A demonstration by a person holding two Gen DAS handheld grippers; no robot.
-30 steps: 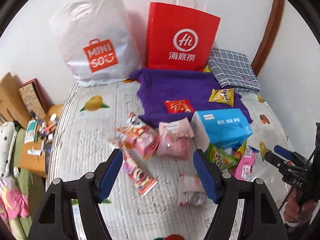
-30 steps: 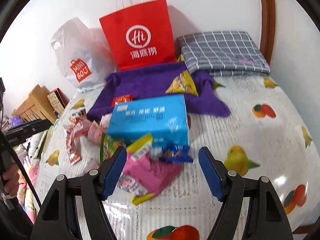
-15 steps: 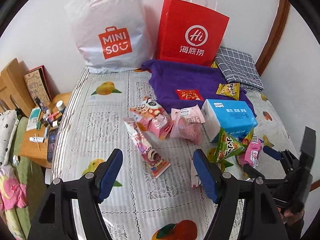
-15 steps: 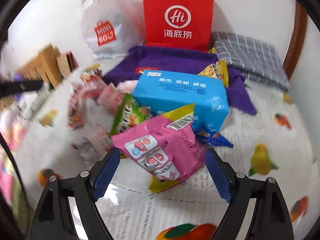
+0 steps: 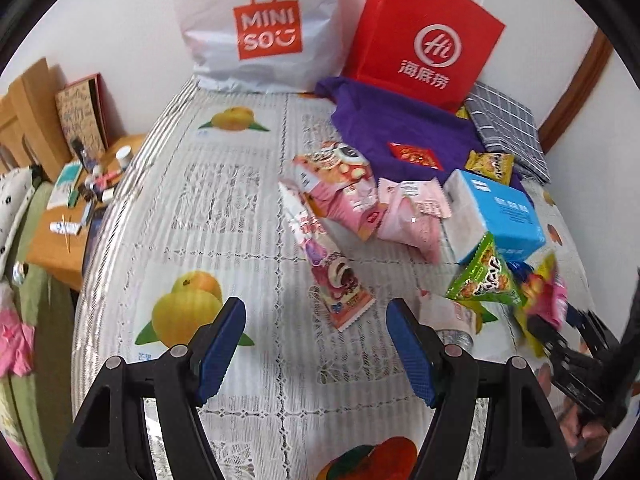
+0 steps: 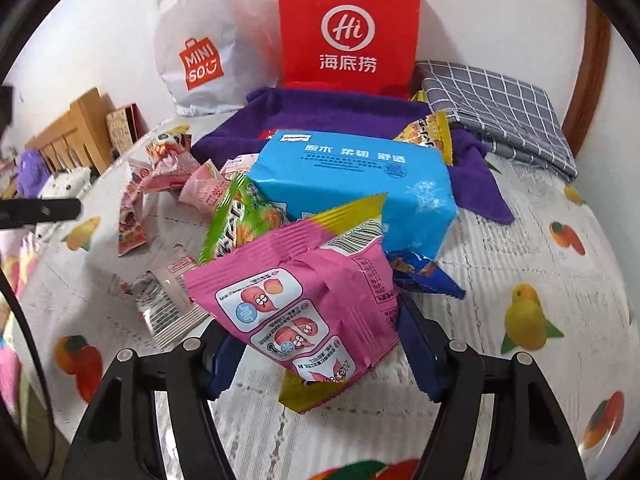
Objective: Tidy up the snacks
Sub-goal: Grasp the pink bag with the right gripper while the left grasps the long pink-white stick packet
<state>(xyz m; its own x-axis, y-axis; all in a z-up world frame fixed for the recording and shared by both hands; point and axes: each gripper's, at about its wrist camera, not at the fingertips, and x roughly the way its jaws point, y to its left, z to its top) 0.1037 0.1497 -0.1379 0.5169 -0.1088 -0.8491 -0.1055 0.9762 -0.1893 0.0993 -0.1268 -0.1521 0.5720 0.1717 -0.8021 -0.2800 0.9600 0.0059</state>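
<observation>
Right tongs (image 6: 316, 344) have just been closing and now clamp a pink snack pack (image 6: 296, 300). Left tongs (image 5: 316, 344) stand released, nothing between them, a long pink wrapper (image 5: 332, 276) lying just ahead on the bed (image 5: 224, 208)

— Inspector A: Construction of the left gripper (image 5: 316, 336)?

— Inspector B: Two black angular arms are noted, each with triangular cut-outs and two round silver screw heads. Blue ribbed pads are fitted to the fingers (image 5: 222, 342).

— Inspector A: And the right gripper (image 6: 320, 354)?

— Inspector B: The same black frame and silver screws are recorded, with dark blue pads. In the left wrist view its black body is seen from the side, gripped by a bare hand (image 5: 586, 426); no sleeve is visible.
</observation>
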